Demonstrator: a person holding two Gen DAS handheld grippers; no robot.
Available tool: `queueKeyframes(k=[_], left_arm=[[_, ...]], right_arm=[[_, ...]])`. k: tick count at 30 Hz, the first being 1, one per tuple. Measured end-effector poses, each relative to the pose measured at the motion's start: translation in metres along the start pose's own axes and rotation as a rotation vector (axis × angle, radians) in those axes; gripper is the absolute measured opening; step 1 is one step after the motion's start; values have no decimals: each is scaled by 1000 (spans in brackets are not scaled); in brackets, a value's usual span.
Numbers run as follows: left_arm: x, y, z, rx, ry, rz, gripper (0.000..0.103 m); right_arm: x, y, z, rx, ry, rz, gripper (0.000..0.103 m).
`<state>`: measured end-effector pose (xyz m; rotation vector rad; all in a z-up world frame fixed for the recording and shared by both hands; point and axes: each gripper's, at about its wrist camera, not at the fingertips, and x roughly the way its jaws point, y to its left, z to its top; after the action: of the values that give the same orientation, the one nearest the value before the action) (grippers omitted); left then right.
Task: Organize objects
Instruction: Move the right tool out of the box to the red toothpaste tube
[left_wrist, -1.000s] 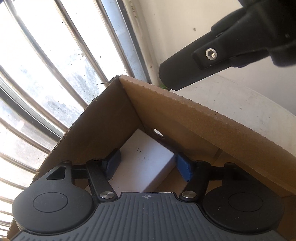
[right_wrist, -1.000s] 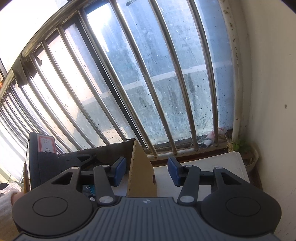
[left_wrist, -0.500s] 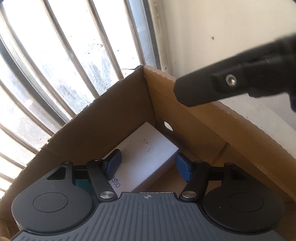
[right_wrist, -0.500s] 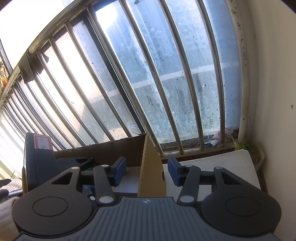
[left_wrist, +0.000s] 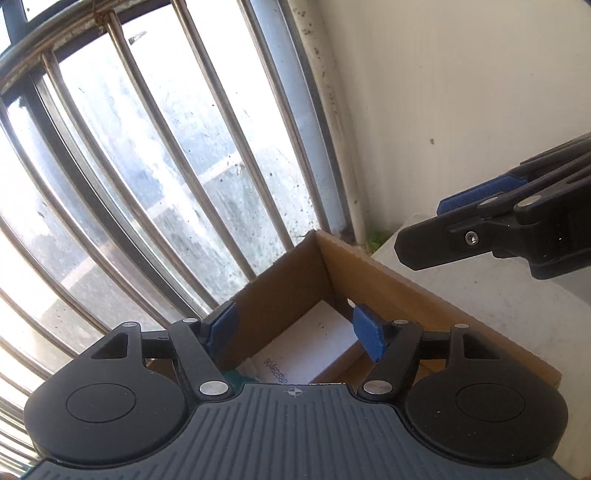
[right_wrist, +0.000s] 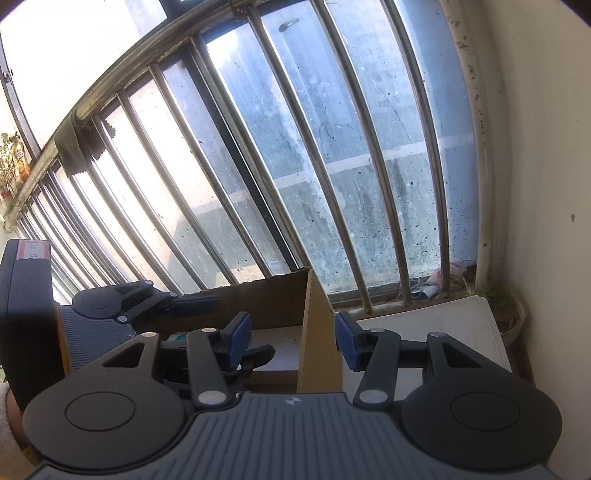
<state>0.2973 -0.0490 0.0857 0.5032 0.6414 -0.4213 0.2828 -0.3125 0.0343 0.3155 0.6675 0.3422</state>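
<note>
An open cardboard box (left_wrist: 413, 295) stands by the barred window. A white carton (left_wrist: 310, 347) with a printed number lies flat inside it, in the corner. My left gripper (left_wrist: 295, 332) is open and empty, raised above the carton, which sits apart from its fingers. My right gripper (right_wrist: 293, 338) is open, its fingers astride the box's right wall (right_wrist: 317, 332) without touching it. The right gripper also shows in the left wrist view (left_wrist: 480, 236), above the box's right side. The left gripper shows in the right wrist view (right_wrist: 192, 302) over the box.
The box rests on a white surface (right_wrist: 443, 321) against a cream wall (left_wrist: 461, 110). Metal window bars (right_wrist: 295, 147) run close behind the box. A small plant (right_wrist: 498, 295) grows in the corner. A dark device with a red label (right_wrist: 26, 295) stands at the far left.
My left gripper has lifted and pulled back from the white carton, which stays in the box. The right gripper has risen slightly, still astride the box wall.
</note>
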Motion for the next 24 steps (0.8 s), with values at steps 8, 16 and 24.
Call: queueKeyframes(k=[8,16,24], left_arm=[[-87,-2,-41,-113,-68,-20,69],[-83,-49,-96,-132,-124,-71,68],[-60,-84,-116,-127,-132,-84,68]], right_arm=[[-70,28,-56,-20,-27,97,58],[-67,46,-142,-82,160,109,65],[-44,52,-192,-154,273,55,65]])
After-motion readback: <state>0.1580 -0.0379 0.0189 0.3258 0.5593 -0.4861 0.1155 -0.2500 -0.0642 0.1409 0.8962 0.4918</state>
